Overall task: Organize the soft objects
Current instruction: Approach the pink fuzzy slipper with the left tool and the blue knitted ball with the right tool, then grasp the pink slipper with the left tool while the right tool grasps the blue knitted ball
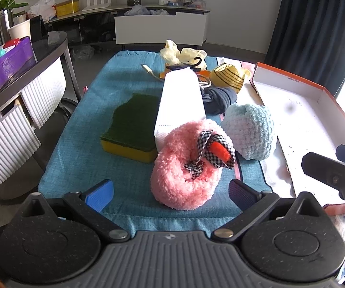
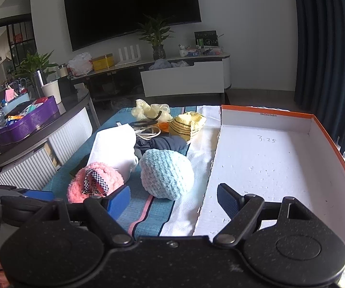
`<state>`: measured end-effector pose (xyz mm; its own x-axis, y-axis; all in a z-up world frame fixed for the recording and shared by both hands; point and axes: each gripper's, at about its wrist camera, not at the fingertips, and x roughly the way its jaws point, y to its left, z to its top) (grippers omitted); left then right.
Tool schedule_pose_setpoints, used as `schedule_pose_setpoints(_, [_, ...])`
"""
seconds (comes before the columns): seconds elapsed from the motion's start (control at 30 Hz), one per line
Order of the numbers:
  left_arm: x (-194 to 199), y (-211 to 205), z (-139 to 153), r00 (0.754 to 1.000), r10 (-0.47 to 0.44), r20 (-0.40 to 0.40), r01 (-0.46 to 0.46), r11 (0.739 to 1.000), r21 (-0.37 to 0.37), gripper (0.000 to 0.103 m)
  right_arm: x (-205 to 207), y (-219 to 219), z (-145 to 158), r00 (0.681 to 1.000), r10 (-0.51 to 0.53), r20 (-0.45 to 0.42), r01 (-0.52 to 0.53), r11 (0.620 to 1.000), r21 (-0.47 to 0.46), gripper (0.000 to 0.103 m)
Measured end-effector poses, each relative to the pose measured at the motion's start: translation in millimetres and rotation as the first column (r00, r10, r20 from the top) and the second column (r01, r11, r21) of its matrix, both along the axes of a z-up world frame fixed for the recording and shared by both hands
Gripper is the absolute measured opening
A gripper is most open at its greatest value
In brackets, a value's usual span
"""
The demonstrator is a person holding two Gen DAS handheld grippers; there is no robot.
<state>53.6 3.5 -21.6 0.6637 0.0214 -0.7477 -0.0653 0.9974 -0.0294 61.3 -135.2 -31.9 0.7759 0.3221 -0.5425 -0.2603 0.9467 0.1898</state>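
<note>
Pink fleece scrunchie [image 1: 186, 165], gingham bow, on the desk cloth [image 1: 81, 144]: dead ahead of my left tool [image 1: 171, 192], spread wide, empty, nearer. Right tool [image 2: 173, 200], also spread and empty, hovers by orange box [image 2: 268, 158]

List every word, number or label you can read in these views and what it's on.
"3:25": handwritten on the white inside floor of the orange-edged cardboard box.
Small printed line on the box's far wall: too small to read reliably.
Dark package on the TV console: print is blurred, unreadable.
Nothing else legible.
</note>
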Motion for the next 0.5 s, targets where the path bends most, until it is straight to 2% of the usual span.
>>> schedule_pose_setpoints(0.5, [11, -3, -8, 1.000, 0.002, -0.020, -0.002, 1.000, 0.008, 0.103, 13, 1, -6, 1.000, -0.004, -0.024, 0.004, 1.000, -0.002, 0.094])
